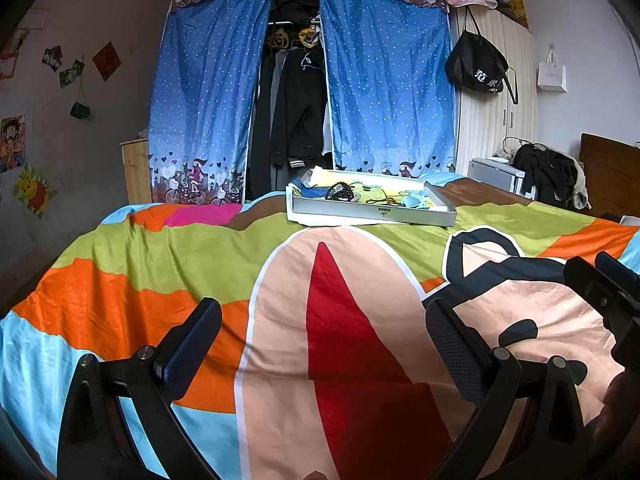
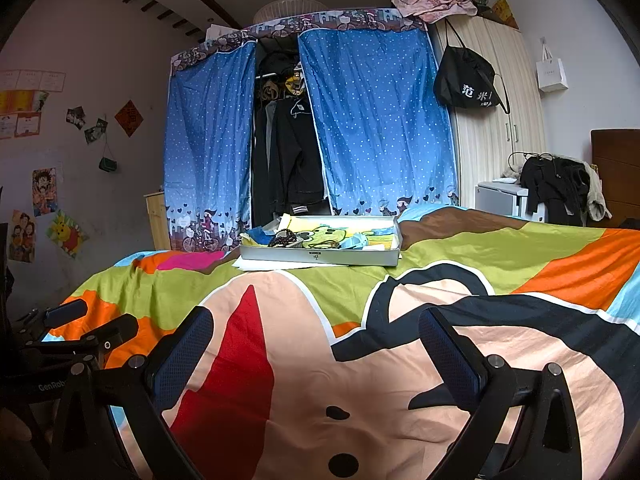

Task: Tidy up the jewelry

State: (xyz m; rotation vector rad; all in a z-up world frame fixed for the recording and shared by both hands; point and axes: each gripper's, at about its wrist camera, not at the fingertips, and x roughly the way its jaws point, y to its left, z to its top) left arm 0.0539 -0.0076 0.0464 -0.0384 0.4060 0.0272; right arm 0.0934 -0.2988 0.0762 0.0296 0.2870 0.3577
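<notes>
White tray (image 1: 372, 213) bearing a small dark logo, holding dark bead bracelets (image 1: 340, 191), is lying far across the bed (image 1: 160, 264); left gripper (image 1: 324, 344) and right gripper (image 2: 316, 354), "GenRobo" lettering, are hovering spread, empty.

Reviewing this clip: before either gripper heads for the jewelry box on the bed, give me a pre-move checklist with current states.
1. Left gripper open and empty: ok.
2. Right gripper open and empty: ok.
3. Shallow white cardboard box lying flat on the colourful cartoon bedspread: ok.
4. String of dark round beads inside the box, left part: ok.
5. Bedspread between grippers and box free of obstacles: ok.
6. Small light-blue item in the box identified as jewelry: cannot tell.
</notes>
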